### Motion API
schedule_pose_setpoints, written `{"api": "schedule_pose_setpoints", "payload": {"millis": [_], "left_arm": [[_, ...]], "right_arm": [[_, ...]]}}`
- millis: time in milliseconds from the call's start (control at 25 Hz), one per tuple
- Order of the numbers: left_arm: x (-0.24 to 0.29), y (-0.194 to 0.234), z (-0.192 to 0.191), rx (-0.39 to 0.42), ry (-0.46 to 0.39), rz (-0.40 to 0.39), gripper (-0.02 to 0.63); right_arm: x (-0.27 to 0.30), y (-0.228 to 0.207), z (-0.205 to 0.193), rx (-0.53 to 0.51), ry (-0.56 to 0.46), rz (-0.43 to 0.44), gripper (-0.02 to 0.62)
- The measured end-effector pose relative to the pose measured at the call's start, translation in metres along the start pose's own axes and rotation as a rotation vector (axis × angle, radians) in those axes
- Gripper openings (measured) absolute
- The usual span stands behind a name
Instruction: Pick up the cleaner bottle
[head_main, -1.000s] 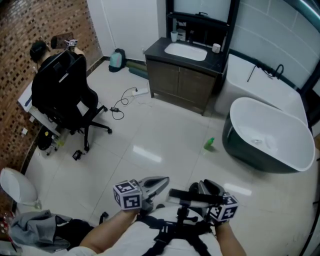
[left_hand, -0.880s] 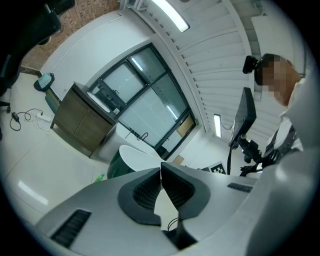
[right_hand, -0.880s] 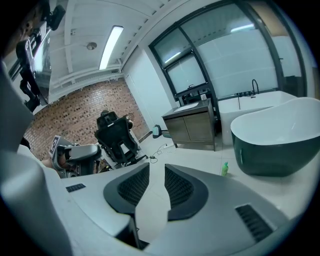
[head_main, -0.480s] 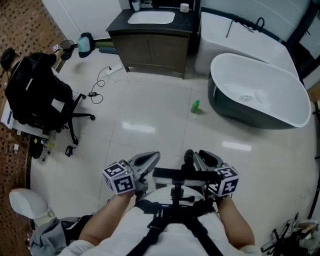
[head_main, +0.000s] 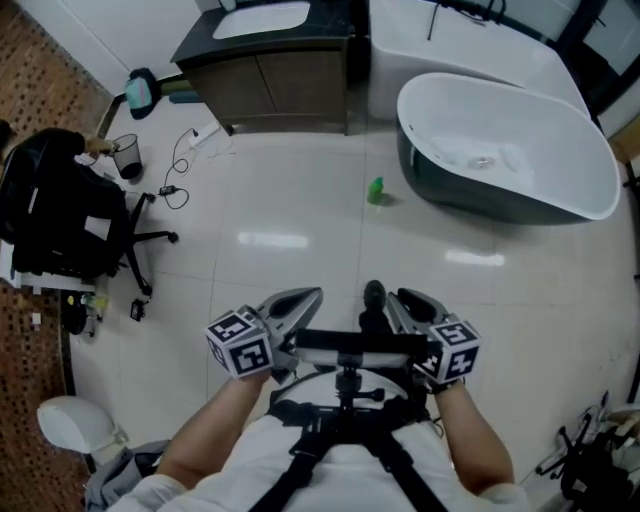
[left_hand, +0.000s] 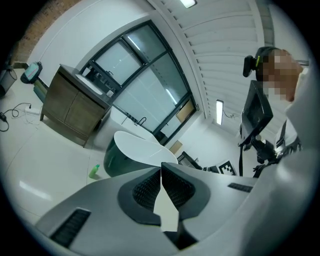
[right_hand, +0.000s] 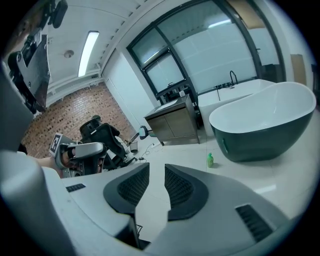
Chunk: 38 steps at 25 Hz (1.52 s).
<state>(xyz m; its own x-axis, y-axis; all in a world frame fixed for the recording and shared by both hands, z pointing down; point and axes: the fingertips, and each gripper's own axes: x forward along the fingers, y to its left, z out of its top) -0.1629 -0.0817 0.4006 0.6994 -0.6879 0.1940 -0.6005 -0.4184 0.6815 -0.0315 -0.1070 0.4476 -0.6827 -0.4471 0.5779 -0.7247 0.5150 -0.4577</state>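
Observation:
The cleaner bottle (head_main: 375, 190) is small and green and stands on the white tiled floor just left of the dark bathtub (head_main: 520, 130). It also shows as the bottle (left_hand: 94, 171) in the left gripper view and the bottle (right_hand: 210, 160) in the right gripper view, far ahead of the jaws in both. My left gripper (head_main: 308, 296) is held in front of my body, well short of the bottle, and this left gripper (left_hand: 161, 167) has its jaws shut on nothing. My right gripper (head_main: 400, 298) is beside it; the right gripper (right_hand: 156, 167) stands open with a narrow empty gap.
A dark vanity (head_main: 270, 50) with a white basin stands left of the tub. A black office chair (head_main: 60, 220), a small bin (head_main: 125, 155) and loose cables (head_main: 175, 175) are at the left. A white toilet (head_main: 65, 425) sits bottom left, black gear (head_main: 590, 460) bottom right.
The whole view has advanced toward the tub: bottle, tub and vanity now sit nearer and more central. Both grippers have travelled forward with the body, keeping their side-by-side pose.

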Motion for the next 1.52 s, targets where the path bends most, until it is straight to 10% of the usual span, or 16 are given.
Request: {"api": "schedule_pose_setpoints", "payload": {"millis": [1520], "left_arm": [[0.176, 0.171, -0.023, -0.03, 0.223, 0.192, 0.029]], "right_arm": [[0.106, -0.125, 0.008, 0.154, 0.154, 0.01, 0.104]]}}
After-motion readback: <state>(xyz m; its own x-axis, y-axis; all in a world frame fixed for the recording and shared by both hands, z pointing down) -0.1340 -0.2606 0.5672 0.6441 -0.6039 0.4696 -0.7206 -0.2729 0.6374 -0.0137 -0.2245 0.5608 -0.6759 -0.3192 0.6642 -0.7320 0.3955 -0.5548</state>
